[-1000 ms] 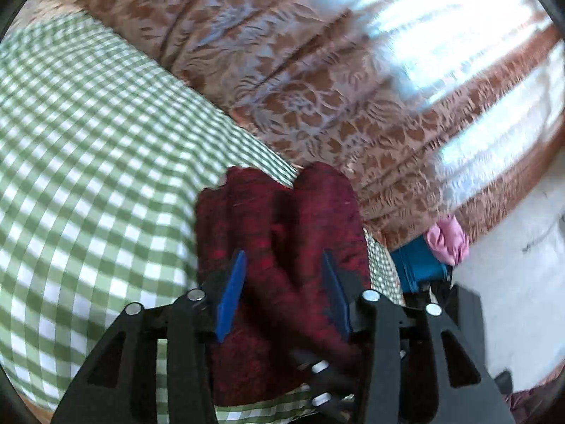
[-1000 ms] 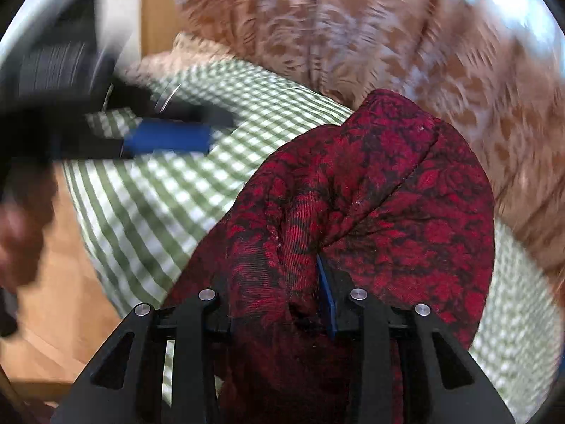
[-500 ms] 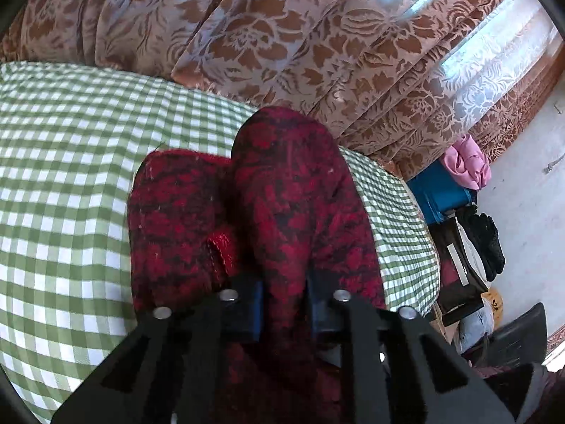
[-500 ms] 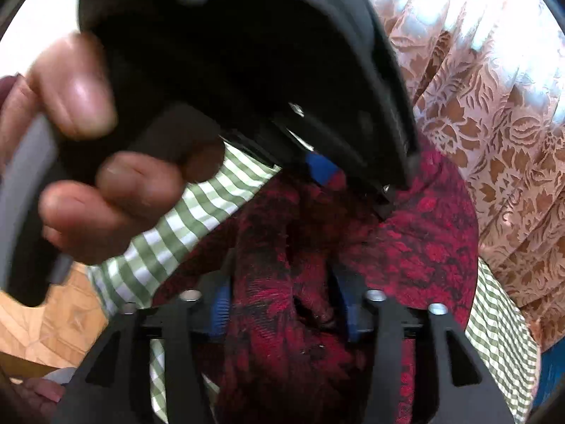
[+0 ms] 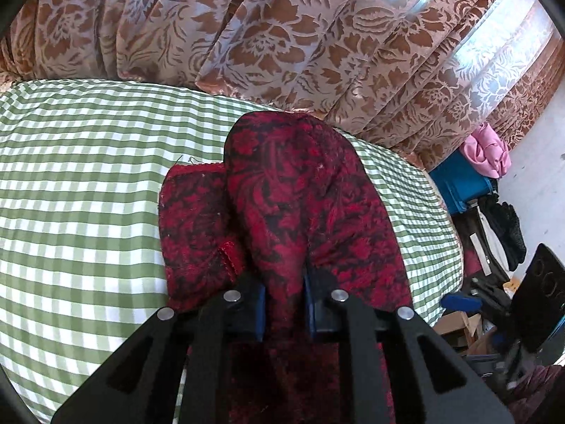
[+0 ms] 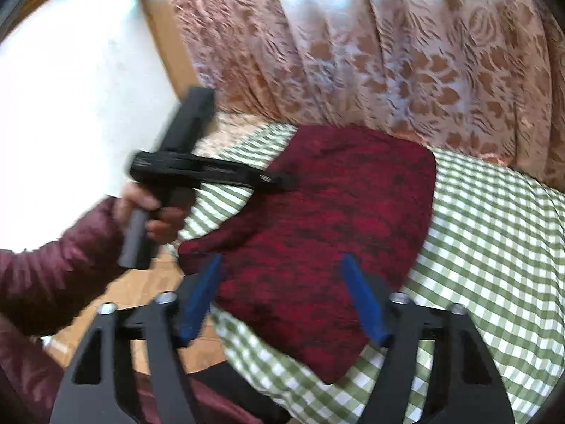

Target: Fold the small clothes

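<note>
Left fingers: clamped on a raised fold of red cloth.
Right fingers: apart, closing, nothing pinched.
Cloth: on checked cover.

A surface covered in green-and-white checked cloth filled the left and middle of the left wrist frame and the lower right of the right wrist frame. Directly on it lay a dark red, black-patterned woven garment, spread near the centre, with one bunched fold raised above it.
</note>
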Motion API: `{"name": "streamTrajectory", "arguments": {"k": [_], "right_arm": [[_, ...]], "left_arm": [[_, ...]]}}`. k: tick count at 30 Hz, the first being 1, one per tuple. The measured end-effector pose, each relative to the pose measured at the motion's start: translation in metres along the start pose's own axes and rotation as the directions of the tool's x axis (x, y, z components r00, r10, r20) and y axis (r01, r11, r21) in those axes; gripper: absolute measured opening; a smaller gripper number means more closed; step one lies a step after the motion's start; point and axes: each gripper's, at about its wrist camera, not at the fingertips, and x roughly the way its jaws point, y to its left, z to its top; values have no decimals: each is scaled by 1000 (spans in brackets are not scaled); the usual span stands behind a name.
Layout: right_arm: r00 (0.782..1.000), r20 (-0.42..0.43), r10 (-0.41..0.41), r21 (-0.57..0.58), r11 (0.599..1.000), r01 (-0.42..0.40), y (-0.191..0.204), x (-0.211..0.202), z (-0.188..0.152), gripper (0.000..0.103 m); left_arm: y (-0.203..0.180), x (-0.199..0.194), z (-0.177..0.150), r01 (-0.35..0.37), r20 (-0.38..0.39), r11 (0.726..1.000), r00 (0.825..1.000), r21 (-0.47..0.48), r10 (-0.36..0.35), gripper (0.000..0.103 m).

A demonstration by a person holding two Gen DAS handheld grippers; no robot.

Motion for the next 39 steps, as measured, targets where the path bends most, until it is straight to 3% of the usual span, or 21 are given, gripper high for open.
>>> {"name": "streamTrajectory", "arguments": {"k": [3, 6, 8, 10, 12, 14, 16, 18, 21, 25, 28, 30, 34, 36, 39], "right_arm": [[995, -59, -79, -116, 991, 72, 28, 41, -10, 61], [972, -106, -209, -280, 944, 172, 59, 94, -25, 62], [965, -94, -246, -313, 927, 206, 61, 119, -37, 62], [953, -43, -301, -371, 890, 264, 68, 131, -47, 62], [951, -26, -309, -374, 885, 278, 68, 130, -48, 62], [960, -45, -277, -360, 901, 243, 64, 121, -43, 65], [985, -118, -123, -286, 955, 85, 51, 104, -31, 75], [988, -154, 10, -181, 983, -38, 39, 86, -21, 77], [997, -68, 41, -14, 999, -42, -1, 53, 6, 77], [998, 34, -58, 148, 988, 52, -40, 47, 41, 76], [987, 61, -146, 201, 971, 131, -53, 71, 65, 71], [978, 47, -205, 203, 960, 191, -54, 94, 73, 68], [916, -52, -399, 171, 900, 401, -60, 159, 63, 67], [896, -59, -441, 148, 883, 445, -65, 179, 51, 67], [893, -66, -445, 142, 882, 450, -67, 181, 50, 68]], "left_arm": [[-1, -1, -1, -41, -16, 999, 999, 17, 41, 16], [9, 10, -8, -160, -59, 987, 985, 9, 161, 18], [22, 21, -18, -224, -67, 974, 973, -34, 221, 23], [30, 23, -26, -213, -32, 972, 977, -97, 211, 25], [29, 19, -32, -219, 17, 966, 975, -141, 224, 28], [22, 18, -38, -254, 62, 959, 963, -127, 263, 30], [12, 19, -45, -306, 110, 949, 943, -76, 313, 30], [8, 17, -48, -328, 137, 943, 933, -53, 332, 30], [10, 14, -48, -319, 153, 947, 934, -43, 322, 30], [12, 13, -46, -303, 164, 952, 938, -49, 307, 30], [11, 12, -48, -304, 173, 951, 936, -45, 308, 30], [10, 13, -48, -304, 179, 952, 935, -47, 307, 30], [12, 16, -49, -328, 182, 944, 927, -33, 328, 30], [15, 18, -49, -313, 180, 948, 931, -47, 317, 30], [11, 17, -47, -330, 185, 943, 925, -40, 332, 30]]}}
